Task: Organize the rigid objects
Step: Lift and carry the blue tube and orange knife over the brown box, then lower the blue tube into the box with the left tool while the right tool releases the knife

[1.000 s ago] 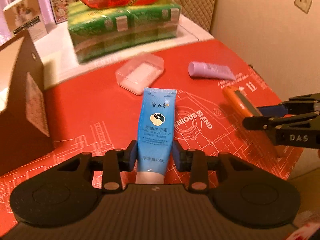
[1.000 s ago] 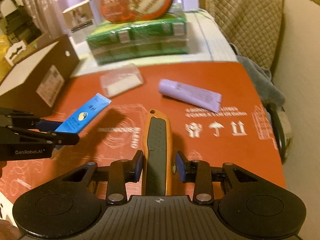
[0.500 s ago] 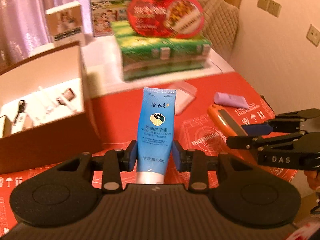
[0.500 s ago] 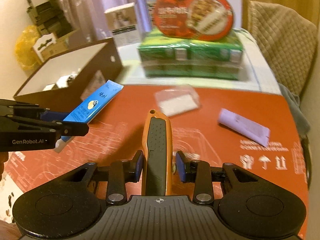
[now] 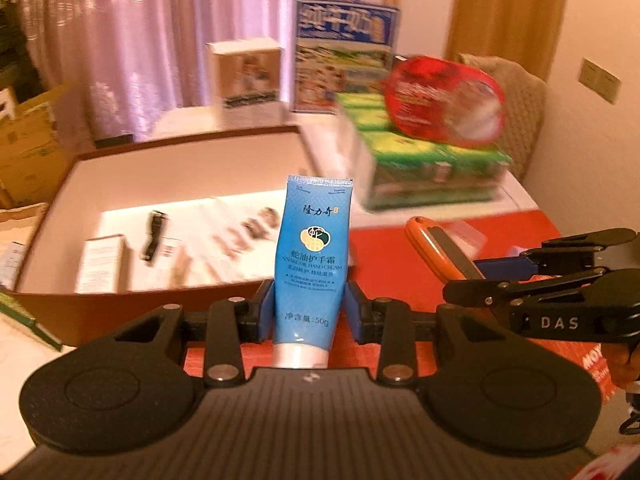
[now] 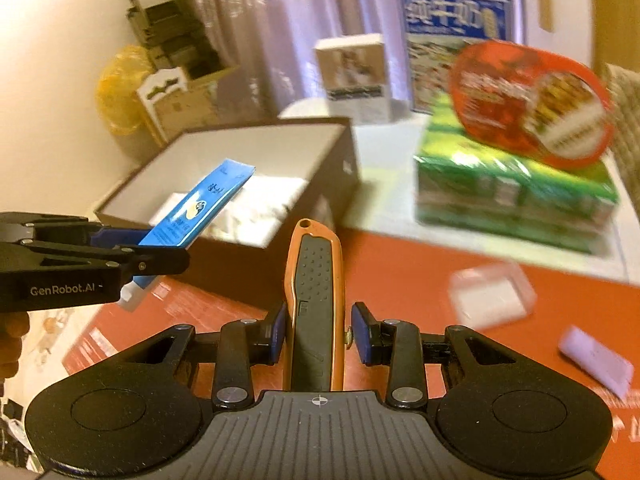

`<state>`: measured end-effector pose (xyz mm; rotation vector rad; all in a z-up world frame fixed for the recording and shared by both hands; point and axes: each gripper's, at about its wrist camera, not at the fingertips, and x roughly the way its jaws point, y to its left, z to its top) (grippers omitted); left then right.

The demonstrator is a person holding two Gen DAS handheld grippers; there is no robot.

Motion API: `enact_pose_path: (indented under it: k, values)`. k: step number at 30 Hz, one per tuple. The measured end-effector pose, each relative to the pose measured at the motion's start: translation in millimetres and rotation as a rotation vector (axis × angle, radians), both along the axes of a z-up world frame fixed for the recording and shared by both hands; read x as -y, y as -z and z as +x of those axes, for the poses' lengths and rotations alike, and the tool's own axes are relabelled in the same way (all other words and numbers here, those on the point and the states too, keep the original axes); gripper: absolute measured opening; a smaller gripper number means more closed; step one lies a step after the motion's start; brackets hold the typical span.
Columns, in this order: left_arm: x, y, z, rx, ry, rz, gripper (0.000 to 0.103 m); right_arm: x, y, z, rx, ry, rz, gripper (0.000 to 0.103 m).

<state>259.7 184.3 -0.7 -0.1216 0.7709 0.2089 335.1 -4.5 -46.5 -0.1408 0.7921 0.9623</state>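
Observation:
My left gripper is shut on a blue hand cream tube, held upright in the air just in front of the open brown box. My right gripper is shut on an orange and black utility knife, held above the red table. The left gripper and the tube show at the left of the right wrist view, near the box. The right gripper and knife show at the right of the left wrist view.
The box holds several small items on a white lining. On the red table lie a clear plastic case and a lilac tube. Green packs with a red oval pack on top and cartons stand behind.
Both grippers have lifted and swung left toward the brown box with their objects. The box's inside is now in full view; the clear case and lilac tube lie further behind on the right.

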Motion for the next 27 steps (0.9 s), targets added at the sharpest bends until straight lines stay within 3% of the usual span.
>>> enact_pose_path:
  k: [12,27]
  values:
    - [-90,-21,1,0.031,-0.102,0.064,0.032,-98,-25,13,0.01,-0.076,0.067,0.032]
    - [-165,-1,34,-0.035,-0.145,0.03,0.032,-194,-17,38,-0.043,-0.07,0.035,0.032]
